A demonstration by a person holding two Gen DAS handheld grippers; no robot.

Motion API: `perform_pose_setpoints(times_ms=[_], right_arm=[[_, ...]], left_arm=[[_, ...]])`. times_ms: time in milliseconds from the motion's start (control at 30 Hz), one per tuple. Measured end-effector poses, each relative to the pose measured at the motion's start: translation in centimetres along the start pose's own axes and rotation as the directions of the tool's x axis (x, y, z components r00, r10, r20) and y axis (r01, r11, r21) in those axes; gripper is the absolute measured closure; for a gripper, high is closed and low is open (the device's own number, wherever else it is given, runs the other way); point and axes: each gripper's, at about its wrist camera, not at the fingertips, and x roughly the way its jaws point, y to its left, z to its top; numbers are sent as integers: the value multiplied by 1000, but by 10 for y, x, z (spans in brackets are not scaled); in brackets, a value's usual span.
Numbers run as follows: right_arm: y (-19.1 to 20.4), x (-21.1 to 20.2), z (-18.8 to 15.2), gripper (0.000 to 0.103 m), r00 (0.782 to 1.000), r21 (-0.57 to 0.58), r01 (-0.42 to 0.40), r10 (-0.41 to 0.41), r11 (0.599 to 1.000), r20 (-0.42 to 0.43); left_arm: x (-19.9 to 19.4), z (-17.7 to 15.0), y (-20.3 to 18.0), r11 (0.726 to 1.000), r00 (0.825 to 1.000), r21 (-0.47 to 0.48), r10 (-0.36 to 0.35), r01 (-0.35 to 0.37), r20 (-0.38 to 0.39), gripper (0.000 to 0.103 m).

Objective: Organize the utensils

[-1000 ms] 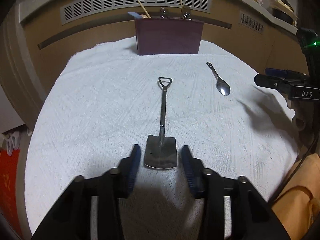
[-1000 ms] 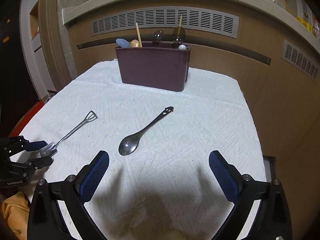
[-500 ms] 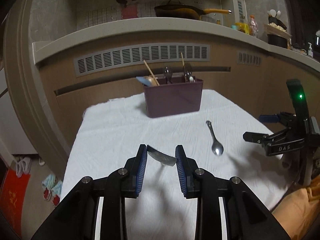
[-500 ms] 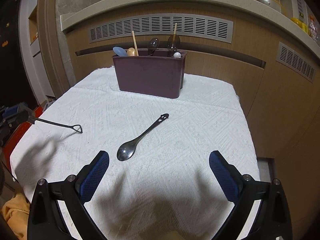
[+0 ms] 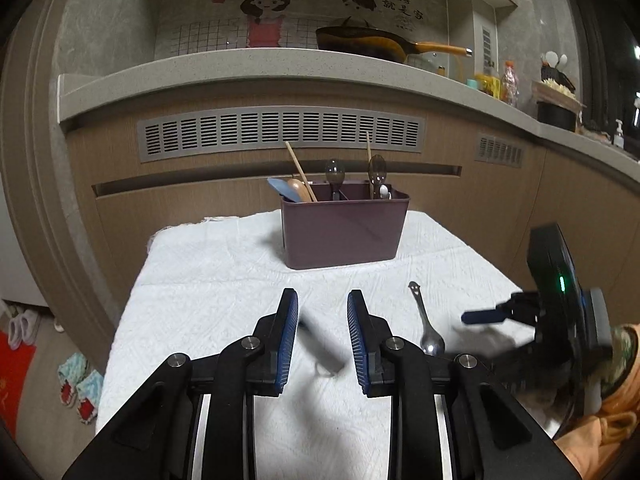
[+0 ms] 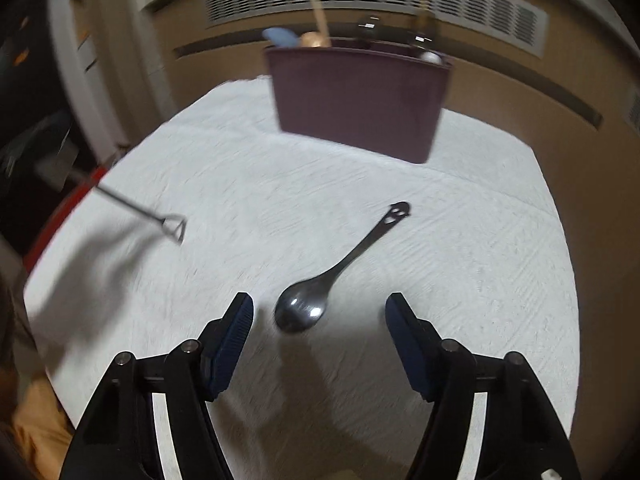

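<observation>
A dark metal spoon point(image 6: 334, 270) lies on the white-towelled counter point(image 6: 460, 220), bowl at 6 o'clock, cut-out handle toward 1 o'clock, well short of the maroon utensil caddy point(image 6: 358, 100) at 12 below a vented cabinet front. The right tongs point(image 6: 320, 320) straddle the bowl, closing but not touching. The left tongs point(image 5: 323, 330), closing, pinch a shovel-shaped spoon point(image 6: 152, 216) raised at 9 o'clock.

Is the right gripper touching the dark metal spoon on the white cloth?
Apart. The right wrist view shows white cloth between the closing right gripper pads and the spoon bowl.
</observation>
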Motion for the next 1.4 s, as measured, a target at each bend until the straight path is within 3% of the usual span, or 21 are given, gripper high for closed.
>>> perform_pose_setpoints(times_ms=[133, 333, 500, 633, 767, 833, 867, 933, 1133, 1200, 1300, 1400], right_arm=[[20, 7, -3, 37, 999, -65, 32, -33, 997, -12], [26, 23, 4, 72, 998, -63, 20, -24, 998, -58], [22, 6, -3, 74, 998, -37, -10, 8, 999, -59], [28, -7, 0, 74, 993, 5, -113, 113, 994, -40], [42, -5, 9, 74, 979, 25, -198, 199, 980, -40], [48, -9, 11, 74, 978, 14, -205, 205, 979, -33], [49, -13, 10, 77, 979, 4, -205, 205, 979, -25], [47, -23, 8, 96, 981, -5, -194, 194, 981, -7], [16, -64, 5, 96, 991, -2, -107, 106, 994, 75], [13, -64, 3, 95, 995, -45, -64, 67, 997, 69], [22, -54, -7, 91, 996, -155, -73, 79, 985, 29], [33, -39, -14, 65, 998, -278, -66, 69, 958, 2]], left_arm=[[3, -1, 3, 1000, 1000, -22, -15, 16, 3, 77], [0, -7, 13, 999, 1000, -50, 1, -2, -26, 77], [3, -15, 23, 995, 997, -99, -3, -4, -78, 77], [10, -18, 21, 992, 993, -124, -27, 12, -117, 77], [11, -20, 14, 995, 989, -100, -36, 22, -141, 76], [11, -23, 7, 996, 985, -80, -58, 46, -163, 76], [11, -25, 4, 996, 983, -65, -63, 53, -170, 76], [11, -27, -3, 997, 981, -43, -72, 65, -180, 75], [12, -28, -23, 995, 976, 12, -96, 101, -198, 75], [11, -28, -27, 994, 975, 29, -93, 101, -204, 73], [9, -31, -24, 996, 974, 32, -73, 82, -216, 69], [6, -37, -16, 998, 970, 34, -49, 58, -237, 68]])
